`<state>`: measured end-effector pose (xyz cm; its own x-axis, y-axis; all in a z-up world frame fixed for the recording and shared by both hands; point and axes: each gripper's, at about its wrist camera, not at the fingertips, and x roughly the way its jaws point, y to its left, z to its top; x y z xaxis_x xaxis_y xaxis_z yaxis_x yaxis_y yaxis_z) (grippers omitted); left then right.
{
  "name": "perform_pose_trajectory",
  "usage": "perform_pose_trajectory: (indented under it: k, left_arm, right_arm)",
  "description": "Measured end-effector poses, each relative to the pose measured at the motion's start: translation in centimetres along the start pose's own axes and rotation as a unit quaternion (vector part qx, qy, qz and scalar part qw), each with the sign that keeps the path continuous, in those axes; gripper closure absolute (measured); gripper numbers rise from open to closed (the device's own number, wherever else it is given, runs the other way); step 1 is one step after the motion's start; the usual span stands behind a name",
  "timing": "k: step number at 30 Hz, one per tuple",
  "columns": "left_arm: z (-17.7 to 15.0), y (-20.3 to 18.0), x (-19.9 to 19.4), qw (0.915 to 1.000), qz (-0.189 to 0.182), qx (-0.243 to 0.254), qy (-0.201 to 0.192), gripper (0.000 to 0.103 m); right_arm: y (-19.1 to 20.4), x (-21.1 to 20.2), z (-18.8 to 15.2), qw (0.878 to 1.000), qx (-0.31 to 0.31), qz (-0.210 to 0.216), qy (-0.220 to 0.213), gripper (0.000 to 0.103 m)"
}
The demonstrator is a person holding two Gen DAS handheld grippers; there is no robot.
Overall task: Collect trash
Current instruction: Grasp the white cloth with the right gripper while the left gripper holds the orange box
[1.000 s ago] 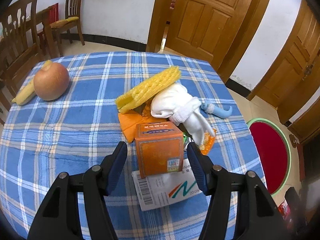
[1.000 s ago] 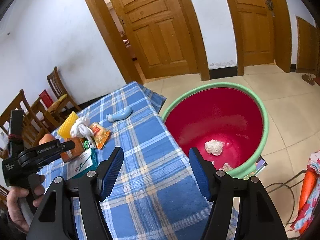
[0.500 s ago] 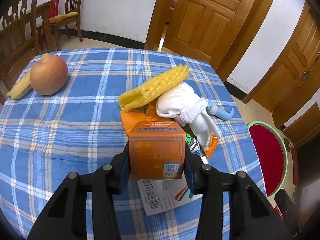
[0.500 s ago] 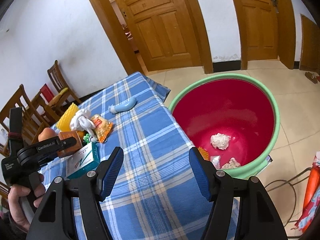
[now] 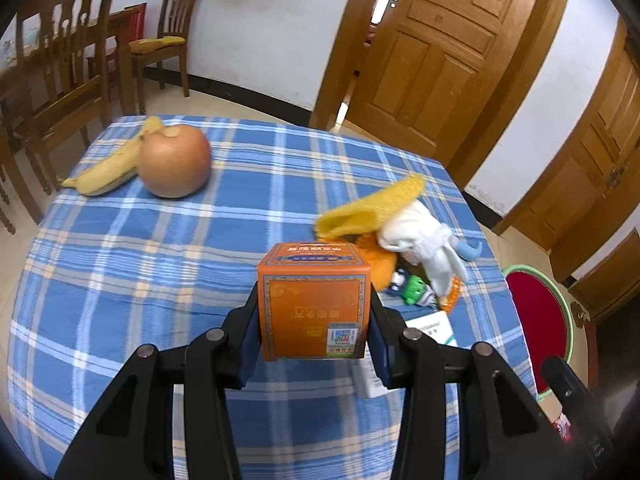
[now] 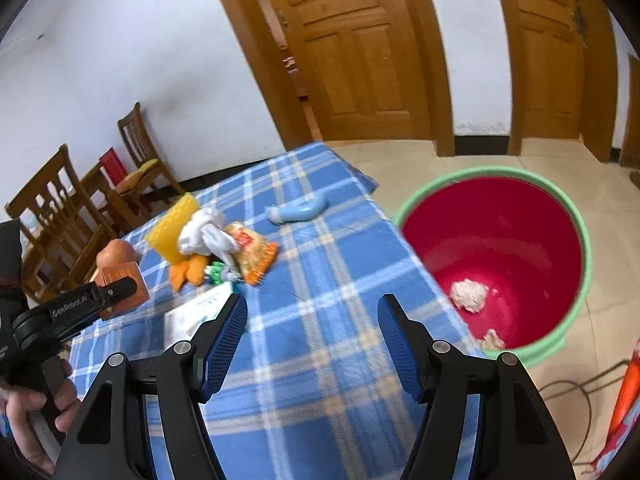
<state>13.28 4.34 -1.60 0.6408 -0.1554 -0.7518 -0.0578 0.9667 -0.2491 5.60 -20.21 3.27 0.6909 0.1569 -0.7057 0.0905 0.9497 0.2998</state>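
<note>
My left gripper is shut on an orange cardboard box and holds it above the blue checked tablecloth; the box also shows in the right wrist view. Behind it lies a trash pile: yellow foam net, white crumpled cloth, orange wrapper, a white-green carton. My right gripper is open and empty above the table edge. The red bin with green rim stands on the floor to the right, with crumpled paper inside.
An onion and a banana peel lie at the table's far left. A light blue object lies near the far edge. Wooden chairs stand behind the table. Cables lie on the floor by the bin.
My left gripper closed on the orange box, lifted it off the white-green carton and swung left. The right gripper stayed open and shifted slightly toward the table.
</note>
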Motion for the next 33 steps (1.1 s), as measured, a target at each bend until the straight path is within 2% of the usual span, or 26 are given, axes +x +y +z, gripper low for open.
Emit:
perform_pose_trajectory:
  k: [8, 14, 19, 21, 28, 31, 33]
  left_arm:
    - [0.9, 2.0, -0.8, 0.9996, 0.014, -0.002, -0.024, 0.058]
    - [1.3, 2.9, -0.2, 0.9997, 0.008, -0.007, -0.022, 0.058]
    - [1.2, 3.3, 0.6, 0.9998, 0.002, -0.011, -0.016, 0.058]
    - [1.1, 3.3, 0.8, 0.9998, 0.000, -0.011, -0.015, 0.058]
    - [1.1, 3.3, 1.5, 0.9999, -0.007, -0.013, -0.008, 0.058]
    - [1.1, 3.3, 1.7, 0.9999, -0.008, -0.013, -0.005, 0.058]
    - [1.1, 3.3, 1.7, 0.9999, -0.008, -0.013, -0.004, 0.058]
  right_arm:
    - [3.3, 2.3, 1.4, 0.999, -0.038, 0.020, 0.005, 0.034]
    - [5.2, 4.8, 2.2, 0.997, -0.061, 0.035, 0.018, 0.034]
    - [6.6, 6.7, 2.7, 0.995, -0.085, 0.047, 0.028, 0.042]
    - [6.9, 7.5, 3.0, 0.994, -0.090, 0.052, 0.033, 0.049]
    - [7.5, 9.9, 3.5, 0.992, -0.106, 0.057, 0.046, 0.059]
    - [7.5, 10.7, 3.5, 0.990, -0.114, 0.057, 0.055, 0.070]
    - [7.5, 10.9, 3.4, 0.990, -0.115, 0.061, 0.059, 0.087]
